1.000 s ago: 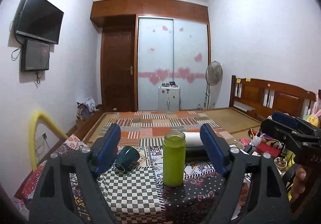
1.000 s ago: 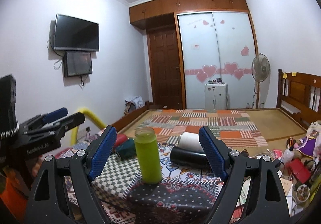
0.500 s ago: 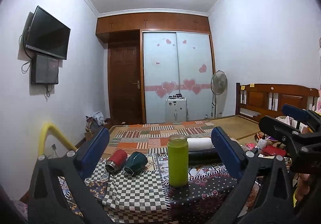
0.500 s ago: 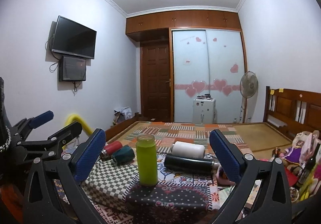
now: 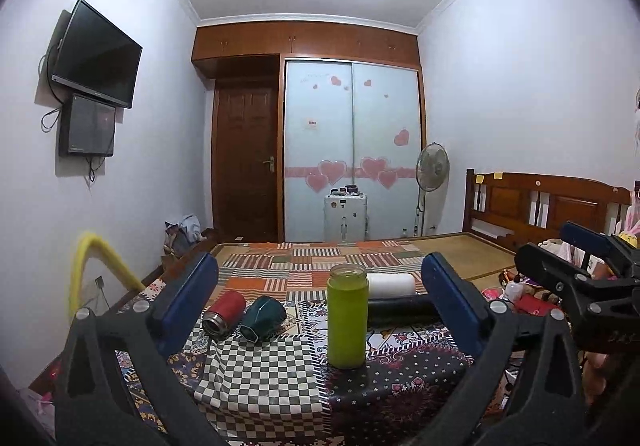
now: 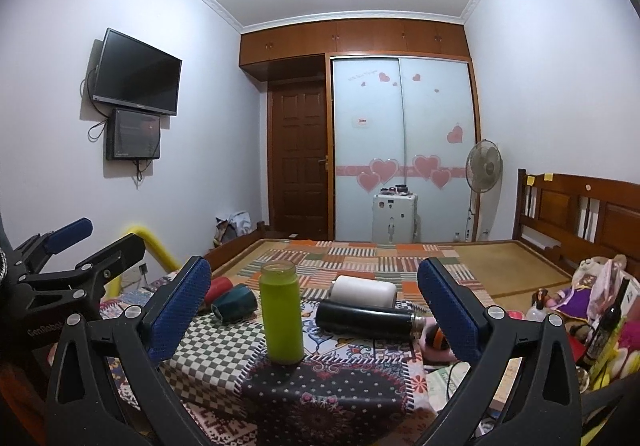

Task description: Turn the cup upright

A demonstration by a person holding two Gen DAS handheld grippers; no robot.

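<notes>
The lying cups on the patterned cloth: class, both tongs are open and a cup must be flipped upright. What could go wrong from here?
1. The red cup and dark green cup lie very close together; gripping one may roll the other.
2. The tall green bottle stands upright in front; reaching past with the right tongs toward the black flask or white cup could topple it.

1. A television (image 5: 96, 54) is hanging on the left wall — a smaller screen (image 5: 87, 126) is sitting just below it.
2. A standing fan (image 6: 485, 167) is standing beside the heart-stickered wardrobe doors (image 6: 404, 150).
3. A wooden headboard (image 5: 544, 202) is showing at right.
</notes>
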